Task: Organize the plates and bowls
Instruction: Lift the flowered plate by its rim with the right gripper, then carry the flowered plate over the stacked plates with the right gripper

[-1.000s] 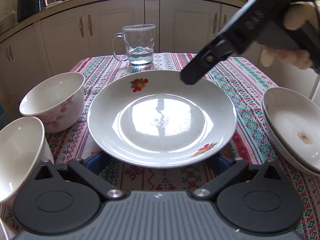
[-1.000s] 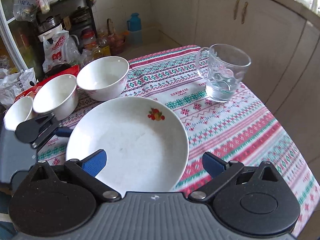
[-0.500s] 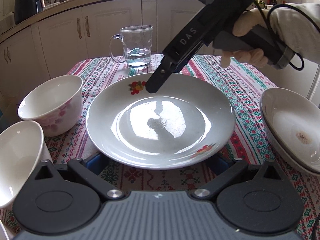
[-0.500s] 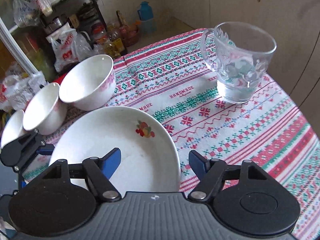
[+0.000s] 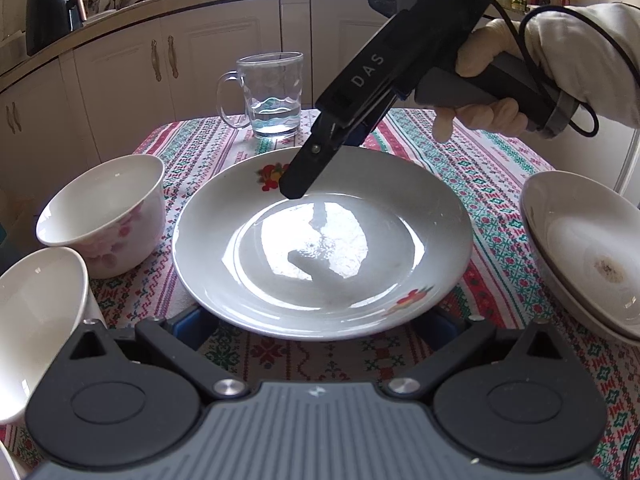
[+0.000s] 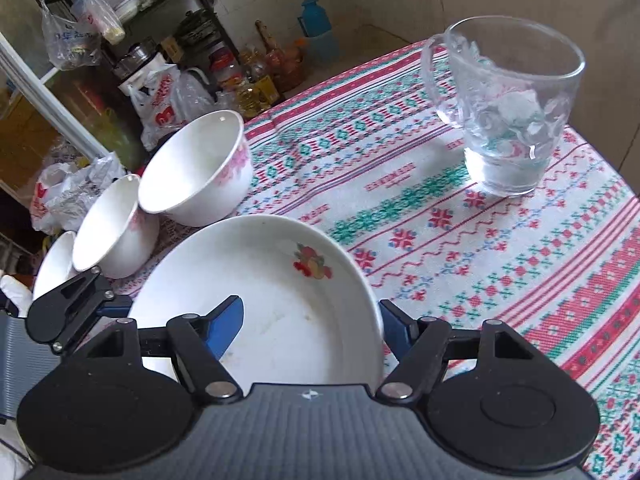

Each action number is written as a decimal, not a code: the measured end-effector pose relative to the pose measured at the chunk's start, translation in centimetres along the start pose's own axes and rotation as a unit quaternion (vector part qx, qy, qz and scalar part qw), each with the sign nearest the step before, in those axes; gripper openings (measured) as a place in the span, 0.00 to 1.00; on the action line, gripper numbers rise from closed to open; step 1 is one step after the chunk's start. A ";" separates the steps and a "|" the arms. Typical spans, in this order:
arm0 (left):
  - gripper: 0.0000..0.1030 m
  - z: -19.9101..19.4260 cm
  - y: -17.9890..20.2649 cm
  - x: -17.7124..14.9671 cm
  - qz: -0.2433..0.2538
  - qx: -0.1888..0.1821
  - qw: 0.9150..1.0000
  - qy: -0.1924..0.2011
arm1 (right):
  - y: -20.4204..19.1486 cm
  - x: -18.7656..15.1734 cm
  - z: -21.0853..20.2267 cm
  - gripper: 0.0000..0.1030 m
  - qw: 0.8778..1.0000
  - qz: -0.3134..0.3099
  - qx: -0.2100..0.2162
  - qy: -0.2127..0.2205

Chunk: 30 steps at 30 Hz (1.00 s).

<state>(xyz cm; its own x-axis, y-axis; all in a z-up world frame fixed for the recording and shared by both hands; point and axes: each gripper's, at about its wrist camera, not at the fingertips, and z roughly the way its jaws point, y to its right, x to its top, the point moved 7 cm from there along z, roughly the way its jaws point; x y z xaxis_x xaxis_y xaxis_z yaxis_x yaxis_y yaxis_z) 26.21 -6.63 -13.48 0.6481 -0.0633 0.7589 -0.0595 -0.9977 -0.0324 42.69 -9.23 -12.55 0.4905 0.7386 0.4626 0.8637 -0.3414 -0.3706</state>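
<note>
A white plate with fruit decals [image 5: 320, 248] lies mid-table. My left gripper [image 5: 316, 320] is open, its blue pads wide apart on either side of the plate's near edge. My right gripper [image 6: 310, 324] straddles the plate's [image 6: 280, 280] far rim. One pad hangs over the inside, the other stands just outside the rim, and the jaws are narrowed but not pressing. Its near finger [image 5: 296, 184] hovers just above the plate's inner slope. Pink-flowered white bowls [image 5: 104, 216] [image 5: 36, 320] stand to the left, and three show in the right wrist view [image 6: 196, 168].
A glass mug with some water [image 5: 274, 96] stands behind the plate. Stacked shallow dishes [image 5: 580, 248], the top one stained, sit at the right table edge. A patterned tablecloth [image 6: 500, 248] covers the table. Cabinets stand behind, and a cluttered shelf with bags [image 6: 160, 92] stands past the bowls.
My right gripper came down and in over the plate's far rim, and its jaws narrowed from wide to partly closed. The left gripper, plate and bowls stayed put.
</note>
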 end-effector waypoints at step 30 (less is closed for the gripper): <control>0.98 -4.5 1.9 1.2 0.059 -0.033 0.997 0.028 | -2.6 -3.0 -5.0 0.77 0.998 0.034 -0.022 0.038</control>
<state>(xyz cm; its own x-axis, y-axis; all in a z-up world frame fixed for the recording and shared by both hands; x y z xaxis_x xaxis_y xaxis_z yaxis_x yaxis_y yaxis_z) 23.45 -8.54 -9.73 0.5903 -0.1760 0.7878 -0.1829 -0.9797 -0.0818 39.52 -13.44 -8.92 0.5539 0.6668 0.4986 0.8317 -0.4157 -0.3681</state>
